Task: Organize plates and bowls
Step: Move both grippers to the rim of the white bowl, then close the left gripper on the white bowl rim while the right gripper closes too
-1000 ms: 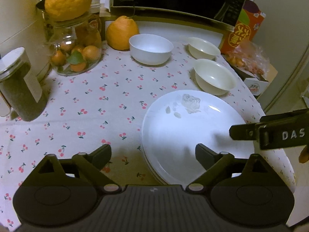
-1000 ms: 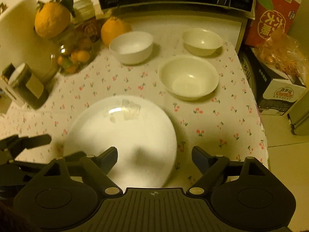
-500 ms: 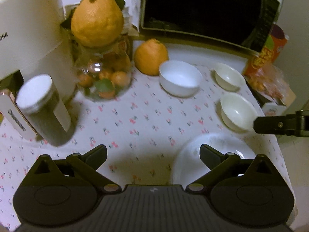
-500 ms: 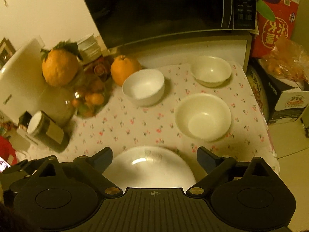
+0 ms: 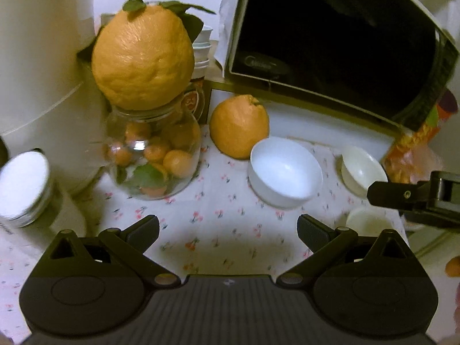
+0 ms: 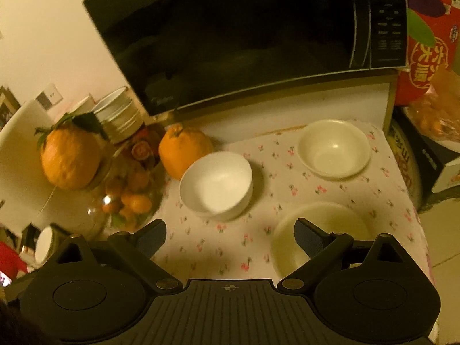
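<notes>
Cherry-printed cloth (image 5: 230,207) is spread over the counter (image 6: 382,201), and a black microwave (image 6: 244,34) is raised on a white shelf at the far edge, against a pale wall.

Three bowls are seen on the cloth. The white bowl (image 6: 216,185) is set just beside a loose orange (image 6: 184,149); the far cream bowl (image 6: 333,148) is placed to its right, near the shelf; the near cream bowl (image 6: 325,230) is partly covered by the right finger of the right gripper (image 6: 230,230), whose jaws are spread wide with only cloth between them.

From the left wrist view, the left gripper (image 5: 228,227) is likewise held wide apart over bare cloth, nothing gripped. A glass jar (image 5: 152,155) of small oranges is shown at close range on the left, with a large leafy orange (image 5: 142,57) balanced on its mouth. A white appliance (image 5: 37,72) fills the far left, and a lidded canister (image 5: 23,187) is blurred at the left edge. One black finger of the other gripper is pushed in from the right, crossing in front of the cream bowls.

Only the right wrist view shows the microwave's control panel, a red printed carton (image 6: 425,51), a bag of small oranges (image 6: 437,115) and a metal-lidded tin (image 6: 120,115) behind the jar. Tiled floor is glimpsed at the right.
</notes>
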Motion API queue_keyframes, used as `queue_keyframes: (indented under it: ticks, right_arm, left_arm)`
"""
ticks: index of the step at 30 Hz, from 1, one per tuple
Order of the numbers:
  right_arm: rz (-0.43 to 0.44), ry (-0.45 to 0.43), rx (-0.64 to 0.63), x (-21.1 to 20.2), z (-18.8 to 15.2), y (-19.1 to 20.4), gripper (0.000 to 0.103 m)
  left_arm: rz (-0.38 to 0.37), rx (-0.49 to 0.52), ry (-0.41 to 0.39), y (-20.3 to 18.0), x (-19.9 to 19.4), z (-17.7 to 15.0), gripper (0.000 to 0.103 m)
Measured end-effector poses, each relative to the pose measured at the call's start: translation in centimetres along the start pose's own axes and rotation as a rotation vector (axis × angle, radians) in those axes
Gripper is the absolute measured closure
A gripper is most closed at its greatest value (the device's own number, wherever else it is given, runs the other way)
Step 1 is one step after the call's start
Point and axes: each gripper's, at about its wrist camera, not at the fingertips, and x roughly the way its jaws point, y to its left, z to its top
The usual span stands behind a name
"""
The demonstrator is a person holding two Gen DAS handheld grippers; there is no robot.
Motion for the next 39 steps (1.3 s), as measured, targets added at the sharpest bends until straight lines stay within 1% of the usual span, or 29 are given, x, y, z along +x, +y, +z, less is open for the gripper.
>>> queue_keyframes:
  ticks: [4, 5, 6, 8, 10, 11, 12, 14, 16, 17, 18, 19, 20, 21, 22, 26, 28, 29, 30, 34, 39]
  right_arm:
    - [0.008, -0.020, 0.022, 2.3, 1.0, -1.2, 0.006]
    - [0.016, -0.024, 0.029, 3.0, 1.1, -1.5, 0.006]
    - [0.033, -0.030, 0.033, 3.5, 1.3, -1.8, 0.006]
    - [0.062, -0.055, 0.034, 4.5, 1.6, -2.2, 0.007]
    - [0.081, -0.078, 0.040, 5.5, 2.0, -2.4, 0.008]
    - [0.092, -0.080, 0.045, 6.0, 2.1, -2.4, 0.008]
    - [0.101, -0.077, 0.052, 6.5, 2.1, -2.4, 0.011]
    - [0.100, -0.061, 0.073, 7.7, 2.0, -2.6, 0.018]
    - [0.104, -0.043, 0.106, 8.7, 1.7, -3.0, 0.033]
    - [0.109, -0.032, 0.121, 9.2, 1.6, -3.2, 0.036]
    - [0.109, -0.025, 0.132, 9.6, 1.4, -3.4, 0.040]
    - [0.104, -0.023, 0.137, 9.9, 1.4, -3.5, 0.044]
    - [0.095, -0.025, 0.140, 10.1, 1.3, -3.6, 0.046]
    - [0.087, -0.026, 0.143, 10.2, 1.3, -3.7, 0.051]
    - [0.083, -0.026, 0.146, 10.3, 1.3, -3.7, 0.057]
    - [0.071, -0.029, 0.150, 10.7, 1.2, -3.7, 0.071]
    - [0.065, -0.026, 0.142, 11.0, 1.2, -3.6, 0.078]
    - [0.065, -0.022, 0.140, 11.1, 1.1, -3.6, 0.081]
    - [0.071, -0.017, 0.138, 11.2, 1.1, -3.6, 0.086]
    - [0.081, -0.002, 0.111, 11.4, 0.8, -3.4, 0.090]
    - [0.094, 0.003, 0.110, 10.7, 0.9, -3.2, 0.091]
  left_arm:
    - [-0.043, -0.073, -0.022, 0.2, 2.2, 0.6, 0.001]
    - [-0.054, -0.085, -0.022, 0.2, 2.7, 0.6, 0.002]
    - [-0.062, -0.091, -0.022, 0.1, 3.4, 0.6, 0.004]
    - [-0.066, -0.086, -0.020, -0.1, 4.5, 0.7, 0.016]
    - [-0.079, -0.084, -0.041, -0.3, 5.3, 0.8, 0.018]
    - [-0.089, -0.089, -0.051, -0.4, 5.7, 0.8, 0.021]
    - [-0.103, -0.097, -0.058, -0.4, 6.1, 0.9, 0.023]
    - [-0.144, -0.120, -0.059, -0.5, 6.9, 0.9, 0.033]
    - [-0.178, -0.140, -0.070, -0.5, 7.5, 0.7, 0.040]
    - [-0.186, -0.144, -0.074, -0.6, 7.7, 0.7, 0.044]
    - [-0.191, -0.145, -0.079, -0.6, 8.0, 0.7, 0.047]
    - [-0.198, -0.146, -0.086, -0.7, 8.2, 0.6, 0.052]
    - [-0.203, -0.149, -0.091, -0.7, 8.5, 0.6, 0.056]
    - [-0.208, -0.154, -0.095, -0.7, 8.8, 0.5, 0.057]
    - [-0.211, -0.160, -0.095, -0.7, 9.1, 0.6, 0.061]
    - [-0.213, -0.179, -0.088, -0.4, 10.1, 0.5, 0.077]
    - [-0.211, -0.184, -0.091, -0.2, 10.3, 0.4, 0.082]
    - [-0.212, -0.187, -0.092, -0.1, 10.4, 0.5, 0.085]
    - [-0.215, -0.191, -0.093, 0.0, 10.4, 0.4, 0.085]
    - [-0.216, -0.184, -0.102, 0.3, 9.8, 0.3, 0.087]
    - [-0.213, -0.170, -0.100, 0.2, 8.7, 0.5, 0.088]
